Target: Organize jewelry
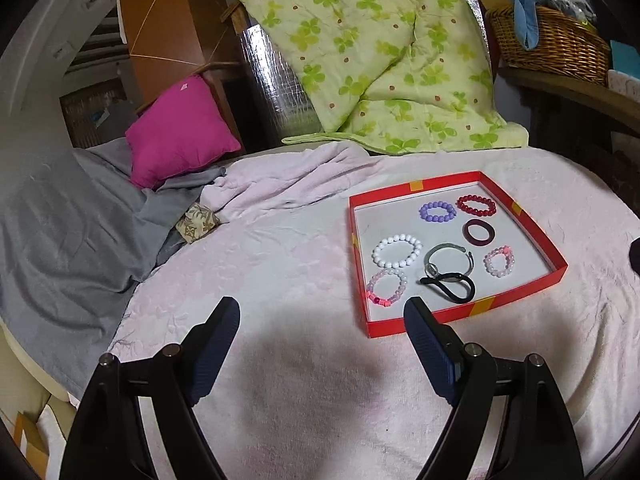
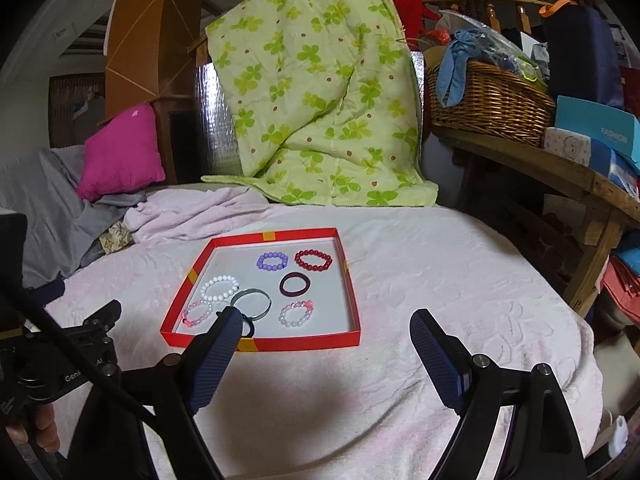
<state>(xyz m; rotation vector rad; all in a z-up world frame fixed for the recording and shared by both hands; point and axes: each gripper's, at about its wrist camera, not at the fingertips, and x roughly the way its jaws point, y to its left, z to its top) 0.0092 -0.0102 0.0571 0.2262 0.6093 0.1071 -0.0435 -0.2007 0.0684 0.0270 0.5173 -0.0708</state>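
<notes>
A shallow red tray (image 1: 440, 314) (image 2: 280, 235) lies on the pale pink blanket. Inside it rest a white bead bracelet (image 1: 397, 250) (image 2: 219, 287), a purple one (image 1: 437, 211) (image 2: 273, 261), a red one (image 1: 476, 205) (image 2: 313, 260), a dark maroon ring (image 1: 479, 233) (image 2: 295, 284), two pink bead bracelets (image 1: 386, 286) (image 1: 499, 261), a grey open bangle (image 1: 448, 258) (image 2: 252, 304) and a black band (image 1: 450, 286). My left gripper (image 1: 322, 316) hovers open, near the tray's front left corner. My right gripper (image 2: 324, 330) is open over the tray's front edge; its left finger hides the black band. Neither holds anything.
A green clover quilt (image 1: 384, 52) drapes at the back, with a magenta cushion (image 1: 182, 130) and grey cloth (image 1: 68, 224) to the left. A wicker basket (image 2: 488, 100) and boxes (image 2: 596, 136) sit on a wooden table at the right. The left gripper's body (image 2: 60, 368) shows in the right wrist view.
</notes>
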